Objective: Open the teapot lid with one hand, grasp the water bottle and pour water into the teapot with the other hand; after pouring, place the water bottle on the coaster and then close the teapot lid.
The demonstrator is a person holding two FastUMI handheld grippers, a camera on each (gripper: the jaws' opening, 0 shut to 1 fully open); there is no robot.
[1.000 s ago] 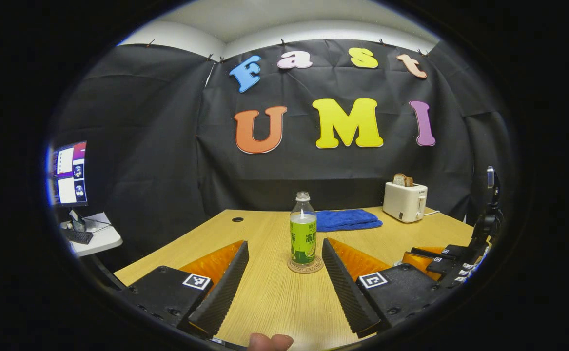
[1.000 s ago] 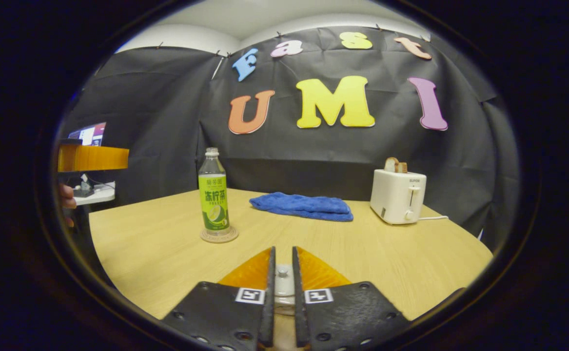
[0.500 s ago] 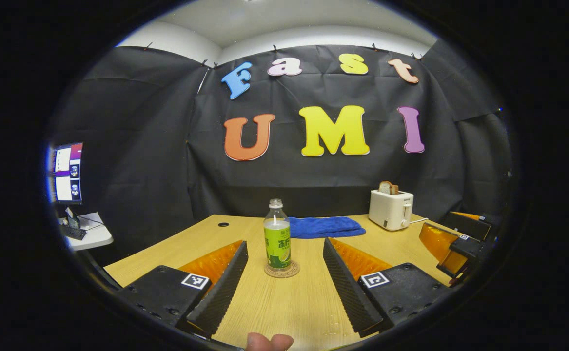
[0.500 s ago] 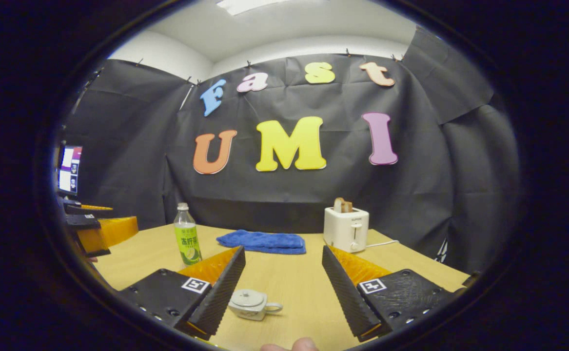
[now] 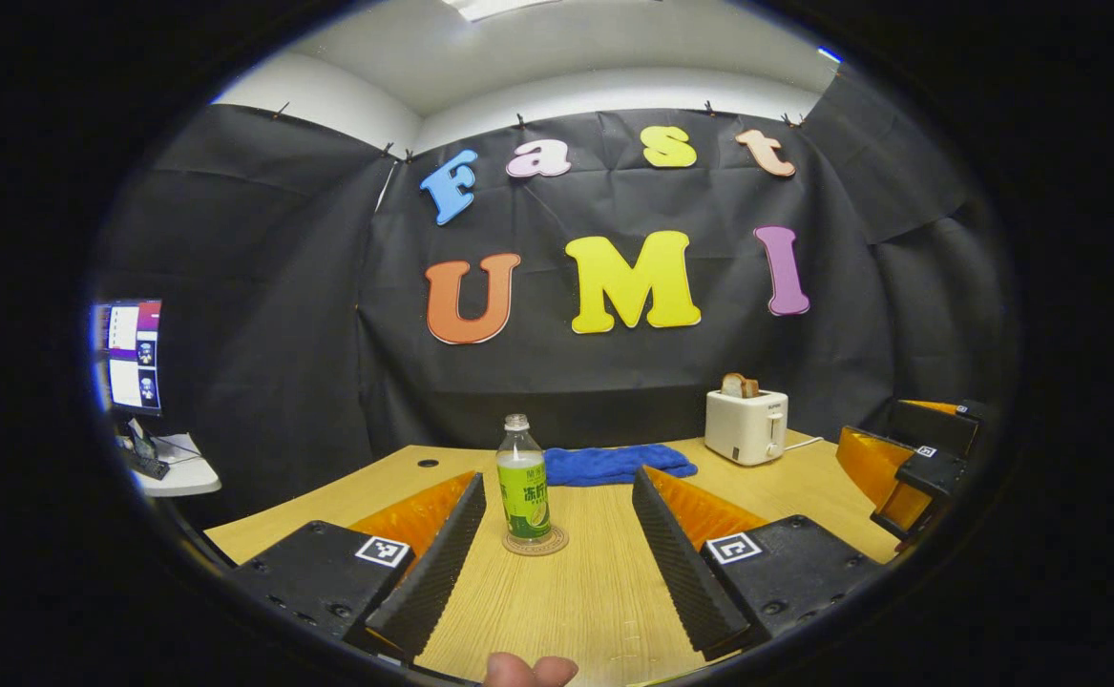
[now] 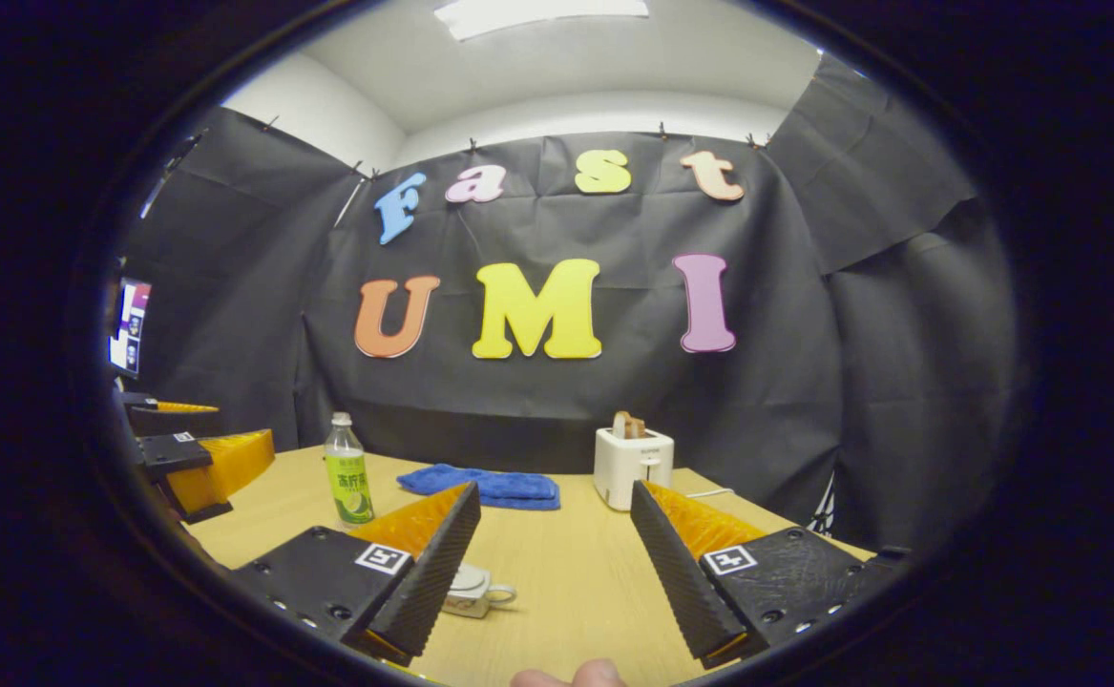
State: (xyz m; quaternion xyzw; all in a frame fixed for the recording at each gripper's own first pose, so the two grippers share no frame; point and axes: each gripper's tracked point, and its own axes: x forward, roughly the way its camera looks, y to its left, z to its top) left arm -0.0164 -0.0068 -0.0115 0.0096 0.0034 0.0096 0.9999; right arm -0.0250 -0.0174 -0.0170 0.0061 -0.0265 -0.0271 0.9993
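Teapot [image 6: 476, 588], small, white, ceramic: light, fragile, lid seated, best pinched by the knob; green-labelled plastic water bottle [image 5: 523, 487] rests on its coaster; both grippers gape wide.

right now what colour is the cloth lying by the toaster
Blue. The cloth lies folded on the table, left of the toaster; it shows best in the left gripper view.

I'm working a staged recording booth, black cloth wall [image 5: 261, 315], wooden table [image 5: 595, 592], toaster [image 5: 746, 426]; monitor [image 5: 133, 355] on side desk
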